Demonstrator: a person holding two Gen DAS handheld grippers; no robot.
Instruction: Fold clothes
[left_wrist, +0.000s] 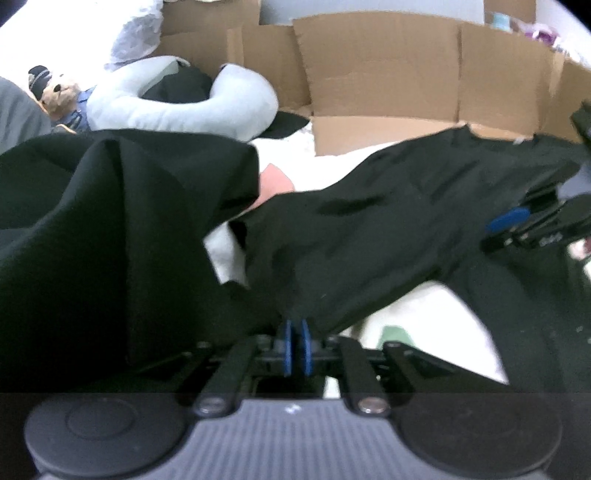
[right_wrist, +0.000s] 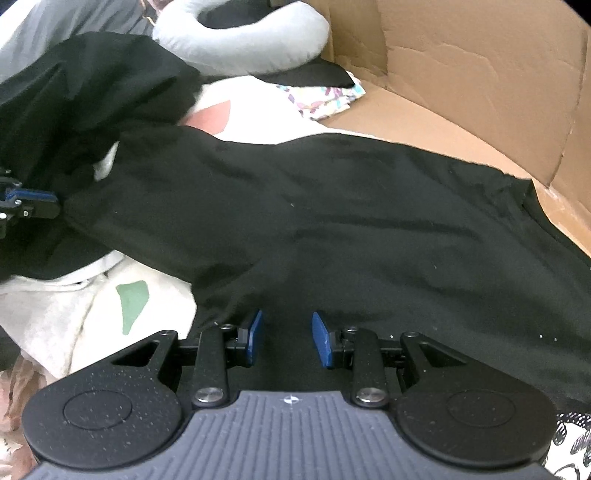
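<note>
Your left hand-held gripper (left_wrist: 295, 345) shows its two blue pads nearly together, pinching a gathered fold of the black garment (left_wrist: 369, 229) between them; the cloth rises from the pads and spreads away on both sides. Your right hand-held gripper (right_wrist: 287, 338) stands partly open, its blue pads apart with black cloth lying between and beneath them; whether the pads press on it cannot be told. The black garment is draped across a white sheet with pink and green patches (right_wrist: 74, 314). Beyond it lies a grey U-shaped pillow (left_wrist: 177, 107), with a stuffed toy (left_wrist: 55, 94) beside it. Brown cardboard panels (left_wrist: 388, 70) stand along the far side.
</note>
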